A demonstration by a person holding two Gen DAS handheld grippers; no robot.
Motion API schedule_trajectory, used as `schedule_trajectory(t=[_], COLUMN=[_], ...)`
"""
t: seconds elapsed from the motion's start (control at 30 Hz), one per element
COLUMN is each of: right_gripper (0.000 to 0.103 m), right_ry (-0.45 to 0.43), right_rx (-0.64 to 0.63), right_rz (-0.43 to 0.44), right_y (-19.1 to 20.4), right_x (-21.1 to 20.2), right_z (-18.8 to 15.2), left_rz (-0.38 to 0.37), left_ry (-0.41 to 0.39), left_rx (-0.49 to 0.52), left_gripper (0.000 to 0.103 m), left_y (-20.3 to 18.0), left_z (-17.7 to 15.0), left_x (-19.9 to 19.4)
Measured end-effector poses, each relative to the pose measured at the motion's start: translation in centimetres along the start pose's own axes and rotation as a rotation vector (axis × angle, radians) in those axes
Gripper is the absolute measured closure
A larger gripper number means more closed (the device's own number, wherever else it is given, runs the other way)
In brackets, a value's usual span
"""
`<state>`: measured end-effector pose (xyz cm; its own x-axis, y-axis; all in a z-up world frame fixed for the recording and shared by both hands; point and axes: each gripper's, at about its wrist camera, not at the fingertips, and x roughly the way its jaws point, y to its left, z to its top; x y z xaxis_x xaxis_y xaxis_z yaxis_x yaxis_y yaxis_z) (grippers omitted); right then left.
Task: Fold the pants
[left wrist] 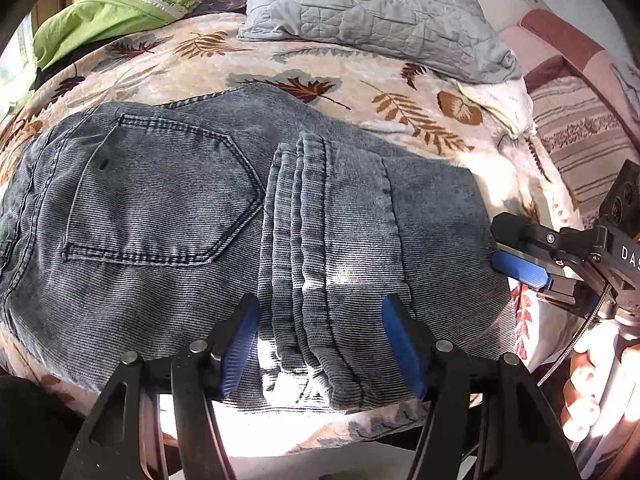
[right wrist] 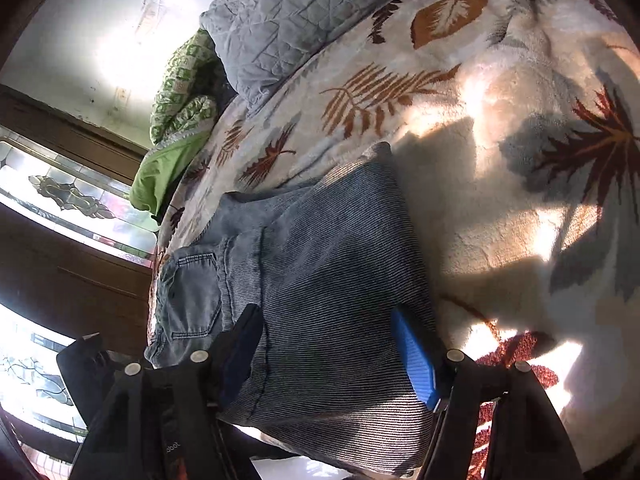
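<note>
Wide-spread fingers of both the left gripper [left wrist: 320,340] and right gripper [right wrist: 328,356] straddle the folded pants [left wrist: 192,216].

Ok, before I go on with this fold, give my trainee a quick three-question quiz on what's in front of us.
1. True or false: the leg hems of the pants lie folded over on top, right beside the back pocket.
2. What lies on the leaf-print blanket beyond the pants? A) a grey quilted pillow B) a laundry basket C) a laptop
3. Fill in: the left claw and the right claw are both ___, with pants fabric between their fingers.

Key: 1 true; 2 A; 3 open.
</note>
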<state>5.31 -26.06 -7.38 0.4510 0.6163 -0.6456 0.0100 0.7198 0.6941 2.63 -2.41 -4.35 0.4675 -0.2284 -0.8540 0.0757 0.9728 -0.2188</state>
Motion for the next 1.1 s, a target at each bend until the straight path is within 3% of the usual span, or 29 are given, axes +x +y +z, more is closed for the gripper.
schedule_trajectory(t=[0.1,0.2,0.27,0.33,0.4,0.5,0.57,0.7,0.77,0.8,0.87,1.0,1.1], right_gripper=[0.033,0.033,0.033,0.033,0.033,0.033,0.033,0.033,0.035,0.037,0.057,0.063,0.089], right_ry=[-0.025,0.012,0.088,0.076,0.055,0.056,0.055,0.118,0.181,0.203,0.27,0.347,0.339], right_rx=[-0.036,-0.073,-0.049,-0.049,-0.086,-0.189,-0.273,-0.343,-0.382,-0.411,-0.445,-0.514,-0.588], right_rz=[0.029,0.029,-0.051,-0.066,-0.044,-0.052,-0.065,-0.042,-0.041,-0.063,-0.115,-0.185,-0.277], right_y=[1.4,1.8,1.1,1.8,3.5,7.0,9.5,12.4,13.4,13.8,14.0,13.4,13.6], right_x=[-1.2,-0.7,1.1,1.0,0.5,0.8,1.7,5.4,7.9,9.3,12.5,16.7,18.1], right_z=[-0.5,-1.5,-1.6,-1.3,-0.5,1.4,3.6,8.5,10.0,10.3,10.6,9.5,9.1], left_rz=[-0.03,-0.018,0.003,-0.018,-0.054,-0.122,-0.16,-0.12,-0.142,-0.144,-0.147,-0.141,-0.147], left_ry=[-0.064,-0.126,-0.117,-0.09,-0.105,-0.121,-0.079,0.045,0.011,0.01,0.006,-0.007,-0.011], left_rx=[-0.036,-0.097,-0.14,-0.164,-0.147,-0.04,0.019,0.016,0.033,0.039,0.049,0.09,0.097], left_gripper=[0.039,0.032,0.03,0.03,0.03,0.03,0.03,0.032,0.032,0.032,0.032,0.032,0.032], left_y=[1.2,3.6,5.3,6.1,5.6,2.8,1.4,1.8,2.1,2.1,2.1,1.7,1.6], left_z=[0.2,0.7,1.0,1.0,1.1,1.1,1.0,0.1,-0.1,-0.1,-0.3,-0.6,-0.7], left_x=[-2.3,-4.1,-4.0,-3.9,-4.2,-4.2,-2.8,1.3,1.0,1.0,1.3,1.4,1.5])
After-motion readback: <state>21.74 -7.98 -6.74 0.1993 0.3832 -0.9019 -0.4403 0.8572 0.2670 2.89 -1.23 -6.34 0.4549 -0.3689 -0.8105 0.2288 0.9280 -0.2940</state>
